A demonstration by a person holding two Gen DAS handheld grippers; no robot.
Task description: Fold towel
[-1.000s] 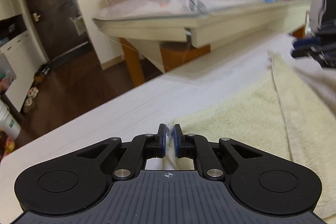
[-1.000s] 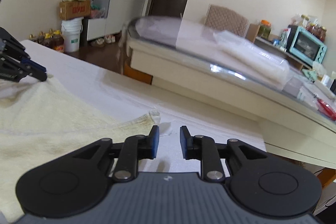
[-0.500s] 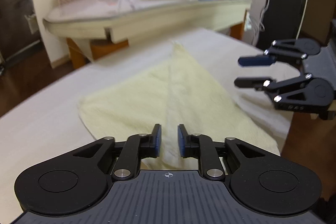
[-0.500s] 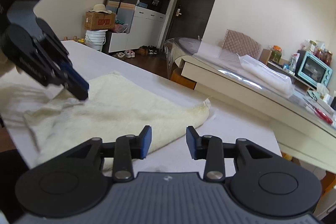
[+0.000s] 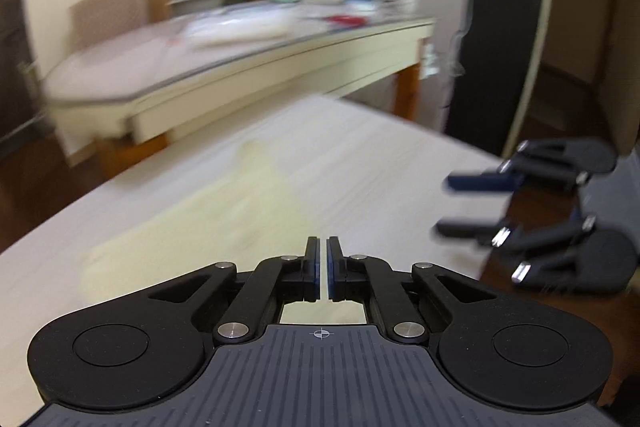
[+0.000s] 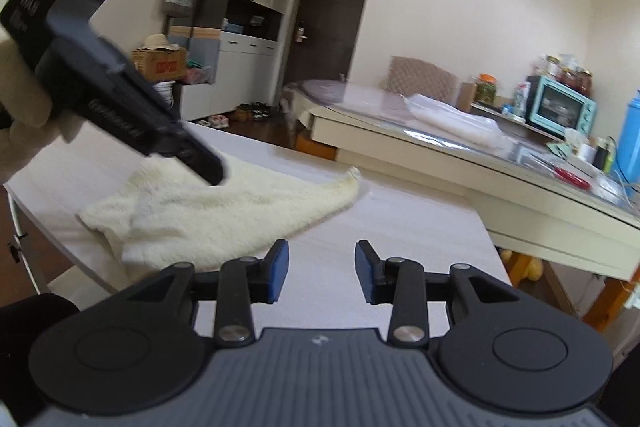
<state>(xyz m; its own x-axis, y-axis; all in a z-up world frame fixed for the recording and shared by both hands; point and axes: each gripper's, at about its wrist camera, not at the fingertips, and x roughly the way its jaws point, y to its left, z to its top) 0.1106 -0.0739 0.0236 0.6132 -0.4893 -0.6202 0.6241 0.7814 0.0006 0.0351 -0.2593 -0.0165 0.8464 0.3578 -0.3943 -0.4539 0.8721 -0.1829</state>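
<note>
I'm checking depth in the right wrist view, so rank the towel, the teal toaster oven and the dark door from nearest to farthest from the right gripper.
From the right gripper:
1. Towel, on the white table just ahead, to the left.
2. Teal toaster oven, on a shelf at the right, past the second table.
3. Dark door, at the room's far end, centre.

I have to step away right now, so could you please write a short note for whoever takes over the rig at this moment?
Left gripper: jaws shut, nothing between them, above the towel.
Right gripper: jaws open and have just been widening; empty, off the towel's near side.
Towel: pale yellow, lying loose on the white table, folded over with one corner pointing to the far side; near end bunched.
Done: a first fold.
Left: straighten the edges and probably fold again.
</note>
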